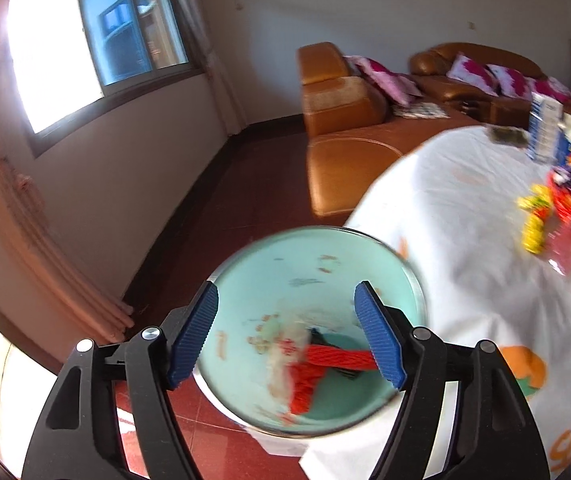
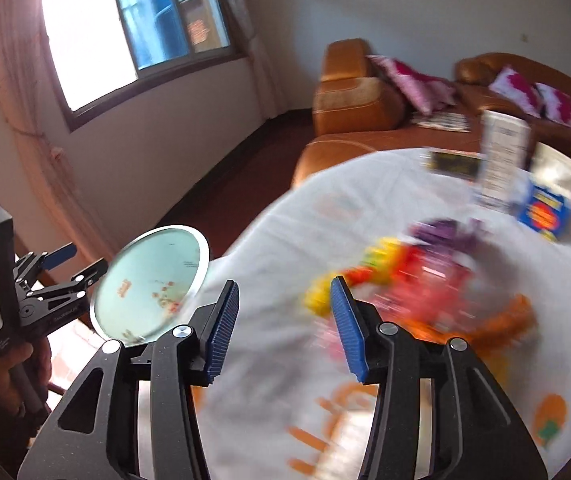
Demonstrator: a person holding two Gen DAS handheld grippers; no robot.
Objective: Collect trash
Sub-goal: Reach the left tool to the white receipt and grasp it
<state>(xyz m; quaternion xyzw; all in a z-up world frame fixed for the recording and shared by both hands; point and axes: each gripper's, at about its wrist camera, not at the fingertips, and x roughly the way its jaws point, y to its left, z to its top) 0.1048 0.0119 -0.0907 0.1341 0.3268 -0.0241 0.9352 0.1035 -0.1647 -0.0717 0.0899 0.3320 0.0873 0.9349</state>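
A light green waste bin (image 1: 245, 280) stands on the floor beside the table; it also shows in the right wrist view (image 2: 145, 264). Inside lie a red net bag (image 1: 325, 364) and pale scraps. My left gripper (image 1: 285, 332) is open and empty, right above the bin's mouth. My right gripper (image 2: 283, 332) is open and empty above the white tablecloth (image 2: 285, 232), short of a blurred pile of colourful wrappers (image 2: 405, 276). The same wrappers (image 1: 541, 216) show at the right in the left wrist view. The left gripper (image 2: 63, 268) shows beside the bin in the right wrist view.
A tall white carton (image 2: 501, 160), a blue box (image 2: 545, 212) and a dark packet (image 2: 449, 166) stand at the table's far side. An orange leather sofa (image 1: 345, 120) with pink cushions lies behind. A window (image 1: 85, 48) is at the left, above the red floor (image 1: 213, 216).
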